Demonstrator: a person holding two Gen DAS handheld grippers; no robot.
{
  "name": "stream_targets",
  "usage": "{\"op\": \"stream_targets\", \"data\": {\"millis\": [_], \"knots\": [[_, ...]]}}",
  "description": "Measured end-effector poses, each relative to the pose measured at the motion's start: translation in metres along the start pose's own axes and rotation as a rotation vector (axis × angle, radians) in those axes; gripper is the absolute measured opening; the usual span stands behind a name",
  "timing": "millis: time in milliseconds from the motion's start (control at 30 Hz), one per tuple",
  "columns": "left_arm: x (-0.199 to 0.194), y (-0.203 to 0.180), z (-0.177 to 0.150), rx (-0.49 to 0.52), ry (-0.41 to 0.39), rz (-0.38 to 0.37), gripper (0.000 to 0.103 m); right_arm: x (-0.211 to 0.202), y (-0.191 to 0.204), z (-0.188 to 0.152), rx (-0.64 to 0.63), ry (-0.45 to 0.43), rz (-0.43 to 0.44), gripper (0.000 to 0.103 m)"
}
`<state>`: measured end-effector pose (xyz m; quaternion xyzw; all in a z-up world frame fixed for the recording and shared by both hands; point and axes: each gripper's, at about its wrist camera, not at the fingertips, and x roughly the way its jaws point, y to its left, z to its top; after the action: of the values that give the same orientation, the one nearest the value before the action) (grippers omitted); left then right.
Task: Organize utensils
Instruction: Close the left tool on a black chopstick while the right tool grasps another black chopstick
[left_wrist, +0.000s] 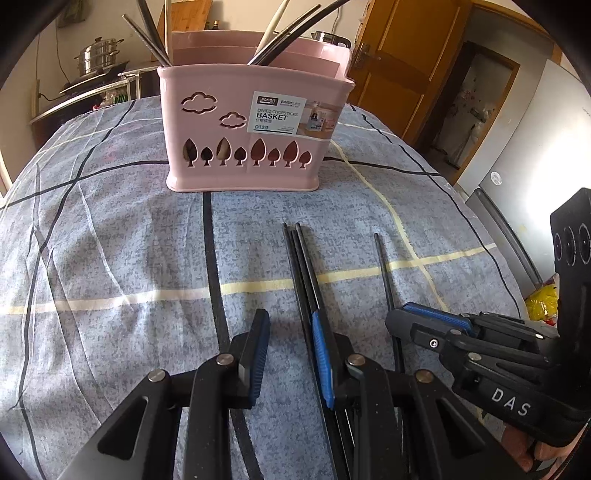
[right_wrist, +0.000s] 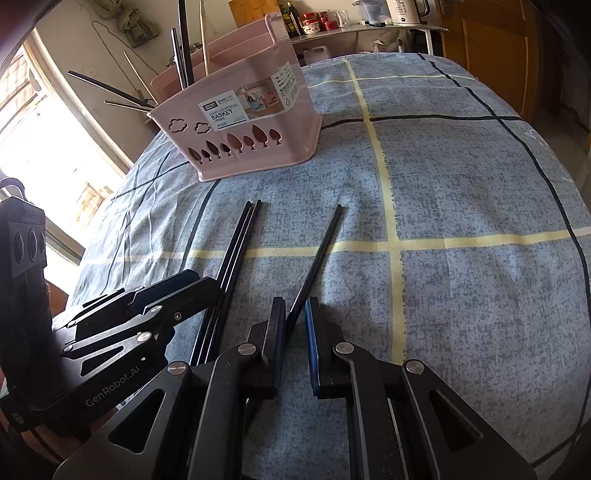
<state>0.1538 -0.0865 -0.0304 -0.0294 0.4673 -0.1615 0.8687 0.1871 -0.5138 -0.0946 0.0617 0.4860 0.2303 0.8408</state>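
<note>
Tablecloth (right_wrist: 461, 177): chopstick (right_wrist: 321, 251) between right tongs (right_wrist: 295, 343) (nipped).

home kitchen; steamer pot (left_wrist: 99, 55) on stove, oil bottles (right_wrist: 291, 18), kettle (right_wrist: 404, 11)

Both black tongs (left_wrist: 290, 354) (right_wrist: 295, 343) have blue ribbed pads, silver pivot screws and white lettering.

steel pot (left_wrist: 99, 55), kettle (right_wrist: 406, 11) (wooden door (left_wrist: 406, 59))
</note>
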Motion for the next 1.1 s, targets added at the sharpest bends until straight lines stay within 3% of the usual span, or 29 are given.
{"op": "stream_targets", "data": {"millis": [400,433,500,533,600,933,1100], "knots": [[-0.008,0.001,-0.011,0.025,-0.003,0.045,0.025,-0.003,-0.005,-0.001,0.012,0.001,0.000,0.010],[-0.009,0.002,-0.012,0.028,0.000,0.048,0.023,-0.003,-0.004,-0.001,0.010,0.002,0.000,0.010],[-0.009,0.003,-0.013,0.050,0.003,0.074,0.009,-0.002,-0.005,0.000,0.011,0.006,0.000,0.010],[-0.010,0.004,-0.012,0.059,0.005,0.080,0.009,-0.002,-0.005,0.000,0.013,0.008,0.000,0.010],[-0.011,0.011,-0.011,0.043,0.015,0.054,0.009,0.000,-0.002,0.003,0.003,0.012,-0.012,0.010],[-0.027,0.057,-0.014,-0.013,0.034,0.068,0.007,0.010,0.004,0.017,-0.117,0.074,0.022,0.010],[-0.021,0.060,0.002,-0.034,0.064,0.071,0.007,0.014,0.007,0.024,-0.116,0.081,-0.003,0.011]]}}
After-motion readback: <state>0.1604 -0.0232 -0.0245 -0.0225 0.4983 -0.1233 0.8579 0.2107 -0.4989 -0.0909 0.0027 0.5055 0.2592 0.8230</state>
